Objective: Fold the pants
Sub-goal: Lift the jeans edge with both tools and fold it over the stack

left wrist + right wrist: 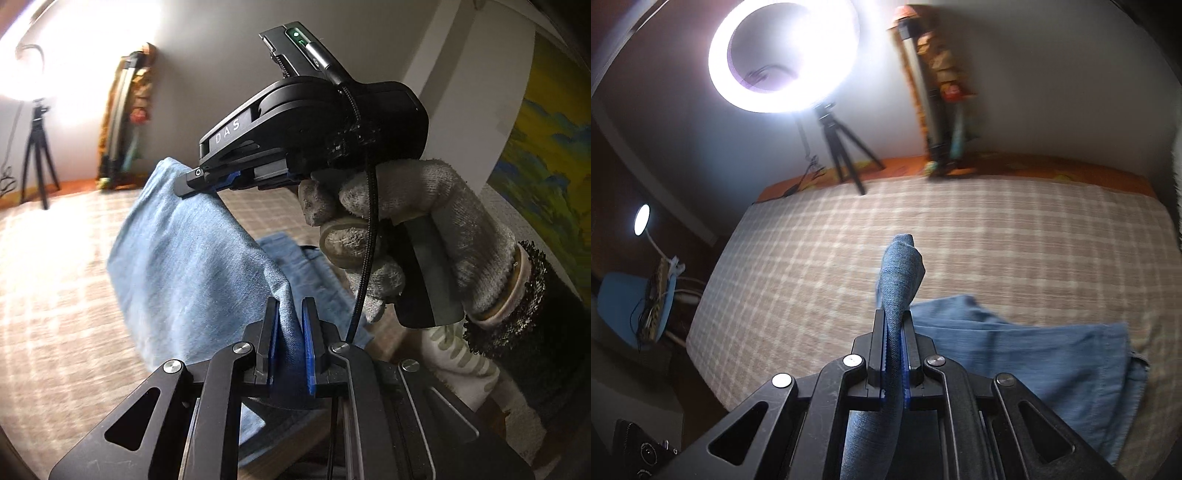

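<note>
The pants [192,266] are light blue denim, lifted above a checked bed cover [55,258]. My left gripper [291,314] is shut on one edge of the pants, the cloth pinched between its blue pads. My right gripper [207,181] shows in the left wrist view, held by a gloved hand [406,221], and is shut on the far edge of the same fold. In the right wrist view the right gripper [894,325] clamps a bunched strip of denim [901,273]. The rest of the pants [1034,354] lies flat on the bed at right.
A bright ring light [783,55] on a black tripod [846,155] stands at the bed's far edge. A tall colourful object [938,92] leans on the wall. A blue chair [635,306] with clutter stands left of the bed. A white board [480,92] and a painting [546,155] are at right.
</note>
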The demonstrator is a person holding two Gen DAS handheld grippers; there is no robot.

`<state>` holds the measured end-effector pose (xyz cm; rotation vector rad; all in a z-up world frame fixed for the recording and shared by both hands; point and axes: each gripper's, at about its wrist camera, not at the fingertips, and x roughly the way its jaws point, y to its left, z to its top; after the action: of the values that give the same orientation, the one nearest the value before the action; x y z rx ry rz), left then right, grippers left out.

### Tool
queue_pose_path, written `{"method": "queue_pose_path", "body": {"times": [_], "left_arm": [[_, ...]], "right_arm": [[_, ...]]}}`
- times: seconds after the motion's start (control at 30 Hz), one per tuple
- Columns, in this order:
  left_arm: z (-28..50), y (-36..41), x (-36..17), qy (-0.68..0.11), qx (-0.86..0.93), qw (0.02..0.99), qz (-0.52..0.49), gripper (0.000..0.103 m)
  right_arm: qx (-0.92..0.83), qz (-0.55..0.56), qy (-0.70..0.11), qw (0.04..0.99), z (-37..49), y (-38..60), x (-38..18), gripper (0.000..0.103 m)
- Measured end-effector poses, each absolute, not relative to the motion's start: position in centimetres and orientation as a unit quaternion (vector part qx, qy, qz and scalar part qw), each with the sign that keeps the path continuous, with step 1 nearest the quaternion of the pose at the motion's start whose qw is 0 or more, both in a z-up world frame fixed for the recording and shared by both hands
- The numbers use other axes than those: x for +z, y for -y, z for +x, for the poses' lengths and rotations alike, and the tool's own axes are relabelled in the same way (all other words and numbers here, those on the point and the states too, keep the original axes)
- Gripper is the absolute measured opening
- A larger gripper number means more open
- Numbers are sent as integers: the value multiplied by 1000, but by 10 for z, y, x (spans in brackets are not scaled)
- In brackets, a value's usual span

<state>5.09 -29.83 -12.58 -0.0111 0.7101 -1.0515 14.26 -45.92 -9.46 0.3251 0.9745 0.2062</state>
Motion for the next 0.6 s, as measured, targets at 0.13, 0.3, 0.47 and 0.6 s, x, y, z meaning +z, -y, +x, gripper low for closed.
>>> {"method": "queue_pose_path", "body": {"times": [0.13, 0.3, 0.47, 0.6], "left_arm": [[47, 327, -129, -334, -506, 796, 9, 10], [46, 364, -132, -338, -522, 783, 22, 10], [46, 404, -145, -348, -539, 766, 38, 10], [51, 440, -157, -357, -551, 753, 46, 10]], "right_arm": [[82, 169, -459, 868, 131, 494, -98, 3], [63, 187, -452, 870, 117, 537, -106, 3], [44, 203, -451, 868, 105, 574, -121, 2], [29, 221, -446, 866, 94, 609, -134, 2]]}}
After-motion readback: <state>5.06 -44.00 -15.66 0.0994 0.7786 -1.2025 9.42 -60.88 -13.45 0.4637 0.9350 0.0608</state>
